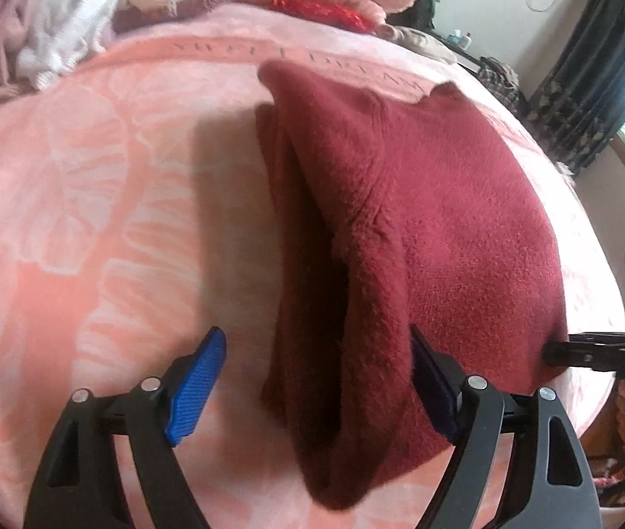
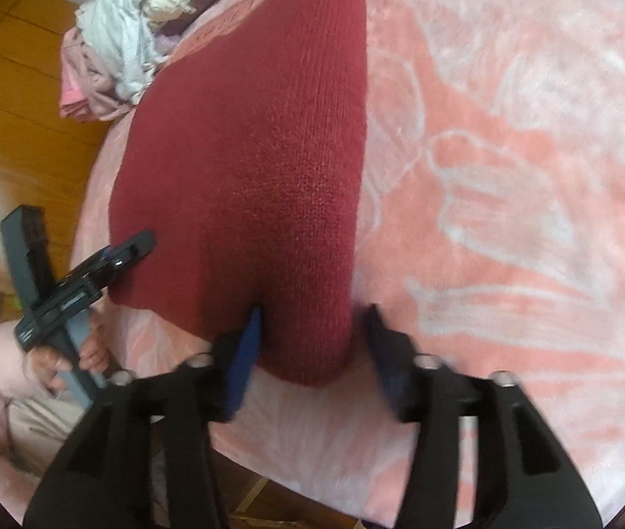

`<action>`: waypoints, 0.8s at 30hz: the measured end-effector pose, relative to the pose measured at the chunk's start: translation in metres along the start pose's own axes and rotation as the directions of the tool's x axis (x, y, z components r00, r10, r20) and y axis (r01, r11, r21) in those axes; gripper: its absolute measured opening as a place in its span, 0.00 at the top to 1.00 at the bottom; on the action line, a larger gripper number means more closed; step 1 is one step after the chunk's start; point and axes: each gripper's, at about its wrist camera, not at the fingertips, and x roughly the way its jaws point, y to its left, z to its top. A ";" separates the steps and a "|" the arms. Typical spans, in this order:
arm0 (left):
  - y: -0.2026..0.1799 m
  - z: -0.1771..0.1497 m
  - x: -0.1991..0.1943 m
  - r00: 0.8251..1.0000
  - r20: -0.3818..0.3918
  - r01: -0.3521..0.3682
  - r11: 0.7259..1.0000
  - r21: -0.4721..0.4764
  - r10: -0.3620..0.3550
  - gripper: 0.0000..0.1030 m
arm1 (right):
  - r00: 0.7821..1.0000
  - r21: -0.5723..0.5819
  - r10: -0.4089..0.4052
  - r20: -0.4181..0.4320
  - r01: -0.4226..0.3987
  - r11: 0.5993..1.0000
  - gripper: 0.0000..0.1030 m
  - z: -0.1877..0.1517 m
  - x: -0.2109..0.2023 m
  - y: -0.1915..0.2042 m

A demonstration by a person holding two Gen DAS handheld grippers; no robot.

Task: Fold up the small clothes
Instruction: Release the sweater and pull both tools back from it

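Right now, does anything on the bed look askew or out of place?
Only the sweater: its left flap stands up in a loose ridge rather than lying flat on the blanket. Both grippers, left and right, sit open at its near edge.

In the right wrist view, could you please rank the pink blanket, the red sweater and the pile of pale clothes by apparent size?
1. pink blanket, filling most of the frame.
2. red sweater.
3. pile of pale clothes, though it lies farther from the camera, so its true size is unsure.

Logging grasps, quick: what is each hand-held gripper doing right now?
Left hand-held gripper: open, straddling the red sweater's folded edge.
Right hand-held gripper: open, around the sweater's near corner.
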 end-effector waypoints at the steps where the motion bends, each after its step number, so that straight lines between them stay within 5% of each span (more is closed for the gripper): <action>1: -0.001 0.000 -0.007 1.000 0.006 -0.016 1.000 -0.003 0.016 0.21 | 1.000 -0.001 -0.009 0.006 0.009 1.000 0.48 -0.001 -0.005 0.003; 11: -0.007 0.000 -0.097 0.986 0.066 -0.151 0.986 -0.066 0.156 0.07 | 0.977 -0.032 -0.159 0.142 0.165 0.986 0.40 -0.040 -0.081 0.053; 18: -0.025 -0.019 -0.144 0.963 0.138 -0.239 0.969 0.055 0.230 0.04 | 0.963 -0.025 -0.145 0.225 0.155 0.988 0.27 -0.070 -0.107 0.073; 24: -0.025 -0.042 -0.158 0.959 0.135 -0.252 0.968 0.011 0.248 0.04 | 0.958 -0.052 -0.138 0.250 0.155 0.987 0.22 -0.082 -0.111 0.089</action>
